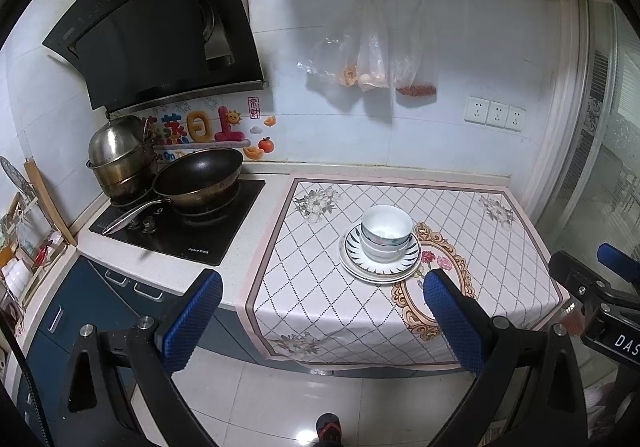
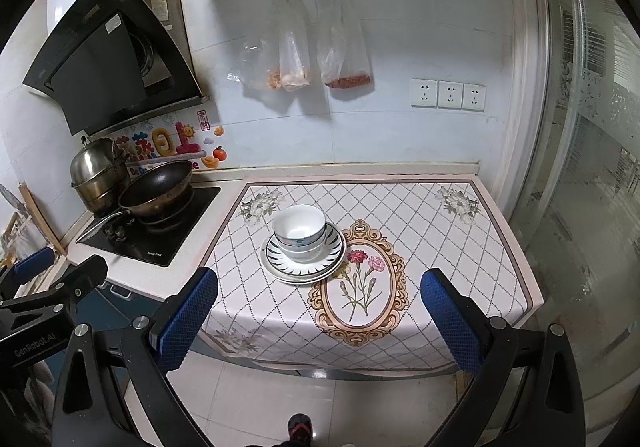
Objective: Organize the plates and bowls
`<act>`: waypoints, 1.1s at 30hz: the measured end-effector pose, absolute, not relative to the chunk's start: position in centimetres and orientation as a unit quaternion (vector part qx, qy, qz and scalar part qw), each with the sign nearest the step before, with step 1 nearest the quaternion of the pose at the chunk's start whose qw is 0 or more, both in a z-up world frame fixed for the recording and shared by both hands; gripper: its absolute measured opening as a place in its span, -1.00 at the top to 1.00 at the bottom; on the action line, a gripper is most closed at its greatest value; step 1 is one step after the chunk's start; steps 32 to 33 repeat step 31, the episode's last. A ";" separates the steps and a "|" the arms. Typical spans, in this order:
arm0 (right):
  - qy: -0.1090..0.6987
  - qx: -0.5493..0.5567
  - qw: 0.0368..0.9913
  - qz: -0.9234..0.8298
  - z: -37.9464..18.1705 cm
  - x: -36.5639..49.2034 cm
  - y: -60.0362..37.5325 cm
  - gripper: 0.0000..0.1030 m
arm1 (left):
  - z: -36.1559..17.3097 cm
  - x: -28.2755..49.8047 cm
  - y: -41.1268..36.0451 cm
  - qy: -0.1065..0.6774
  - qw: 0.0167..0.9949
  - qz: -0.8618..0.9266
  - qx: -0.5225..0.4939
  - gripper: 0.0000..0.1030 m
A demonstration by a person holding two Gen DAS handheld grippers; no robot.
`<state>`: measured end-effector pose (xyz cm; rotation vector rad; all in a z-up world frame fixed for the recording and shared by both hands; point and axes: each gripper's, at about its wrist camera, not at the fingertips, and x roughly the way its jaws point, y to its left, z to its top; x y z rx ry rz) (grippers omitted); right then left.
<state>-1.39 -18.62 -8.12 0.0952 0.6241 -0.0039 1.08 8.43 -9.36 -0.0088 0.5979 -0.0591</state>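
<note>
A stack of white bowls [image 1: 386, 233] with blue trim sits on stacked plates [image 1: 356, 265], the top one with a dark leaf-pattern rim, on the patterned tablecloth [image 1: 320, 307]. The same bowls [image 2: 299, 231] and plates [image 2: 280, 267] show in the right wrist view. My left gripper [image 1: 322, 301] is open and empty, held in front of the table edge, short of the stack. My right gripper [image 2: 319, 299] is open and empty, also back from the table, with the stack ahead and slightly left.
A stove [image 1: 180, 227] with a black wok [image 1: 200, 177] and steel pots [image 1: 120, 155] stands to the left. Plastic bags [image 1: 372, 47] hang on the wall above wall sockets [image 1: 496, 113]. A glass door [image 2: 592, 167] is at the right. Tiled floor lies below the table.
</note>
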 end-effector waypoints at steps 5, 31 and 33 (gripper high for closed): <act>0.307 0.046 0.950 -0.002 -8.1 -1.3 -18.7 -1.00 | -9.3 1.2 8.2 0.296 0.955 -0.029 -0.003 -1.00; 0.317 0.047 0.947 0.005 -8.8 -0.6 -18.3 -1.00 | -9.7 1.9 8.1 0.299 0.954 -0.028 -0.005 -1.00; 0.317 0.047 0.947 0.005 -8.8 -0.6 -18.3 -1.00 | -9.7 1.9 8.1 0.299 0.954 -0.028 -0.005 -1.00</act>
